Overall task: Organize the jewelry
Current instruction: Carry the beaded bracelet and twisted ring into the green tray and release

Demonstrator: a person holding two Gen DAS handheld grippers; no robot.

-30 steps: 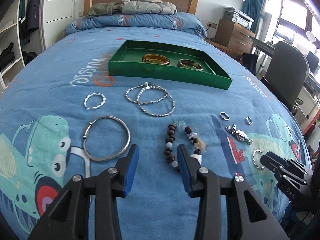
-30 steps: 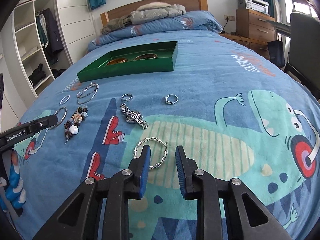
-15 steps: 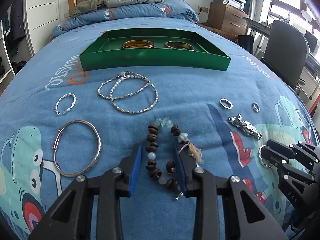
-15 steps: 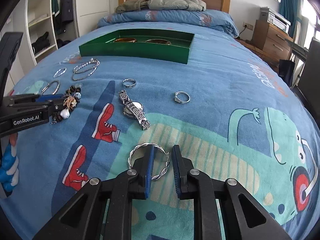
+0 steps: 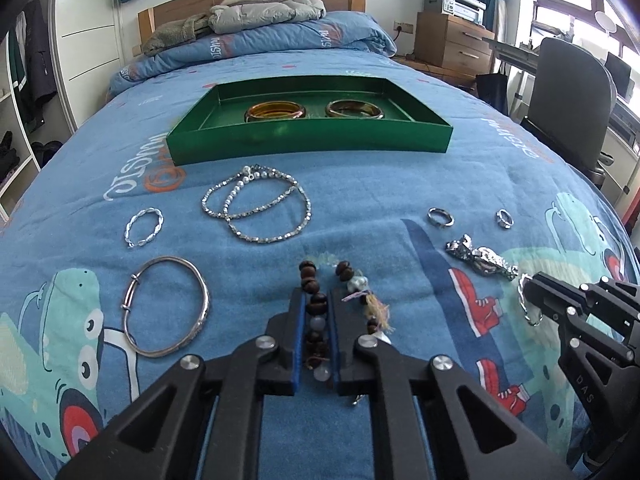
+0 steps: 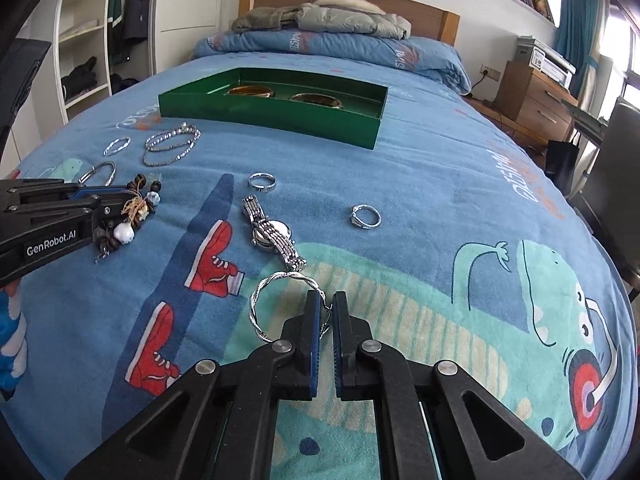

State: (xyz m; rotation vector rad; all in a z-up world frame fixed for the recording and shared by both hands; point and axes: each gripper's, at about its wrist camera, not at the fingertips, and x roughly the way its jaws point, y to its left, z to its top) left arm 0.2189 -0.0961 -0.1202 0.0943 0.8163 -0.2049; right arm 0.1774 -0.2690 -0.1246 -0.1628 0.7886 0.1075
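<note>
left gripper (image 5: 316, 332): clamped on one strand of the bead bracelet (image 5: 320, 312), which lies on the bedspread (image 5: 360, 208).
right gripper (image 6: 325, 320): pinched on the rim of the twisted bangle (image 6: 276, 300), also on the bedspread.
lift: go straight up and slow; the loose bead strand and tassel can snag the fabric.
target: green tray (image 5: 308, 136), two bangles already inside.
unclear: contact under both sets of pads is hidden; grip depth on the thin bangle can't be judged.
</note>
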